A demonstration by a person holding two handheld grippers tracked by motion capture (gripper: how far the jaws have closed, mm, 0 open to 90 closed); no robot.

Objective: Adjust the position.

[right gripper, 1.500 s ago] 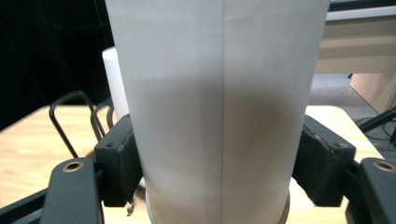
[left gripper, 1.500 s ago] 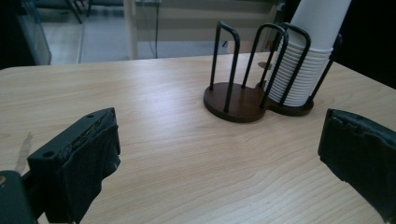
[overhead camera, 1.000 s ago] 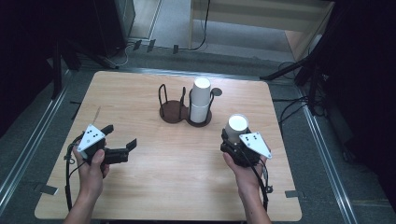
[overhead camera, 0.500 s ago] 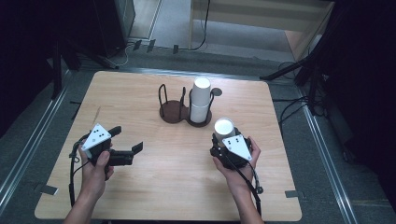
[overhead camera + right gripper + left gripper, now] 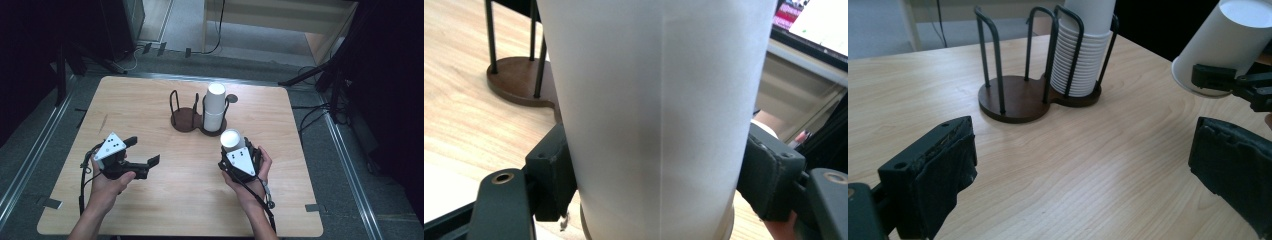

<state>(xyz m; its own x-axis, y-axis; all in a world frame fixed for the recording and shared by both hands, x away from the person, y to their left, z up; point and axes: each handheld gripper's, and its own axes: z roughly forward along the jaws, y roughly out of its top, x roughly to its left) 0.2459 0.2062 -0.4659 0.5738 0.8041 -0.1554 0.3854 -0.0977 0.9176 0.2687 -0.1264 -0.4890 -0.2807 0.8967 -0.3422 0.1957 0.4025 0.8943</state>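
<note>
Toward the near left corner of the desk (image 5: 150, 210) the left gripper (image 5: 146, 151) hovers just above the wood with nothing between its wide-spread jaws, the hand (image 5: 109, 184) wrapped round its body from below and the forearm running in from the near edge; it points across the desk toward the middle, which reads as a waiting pose, ready to take or steady something; farther back, about mid-desk toward the far edge, stands the dark two-bay cup holder (image 5: 186, 120), its left bay bare and its right bay holding the stack of white paper cups (image 5: 215, 106), kept upright by the wire hoops around it; just in front of that stack and a little right, the right gripper (image 5: 234, 149) is clamped on a single paper cup (image 5: 232, 140), its pads pressing the cup wall on both sides near the rim, bottom end up as in the stack; the right hand (image 5: 250, 175) cradles the gripper from beneath, wrist bent so the cup tilts away from the person; likely the cup was lifted off the stack.
</note>
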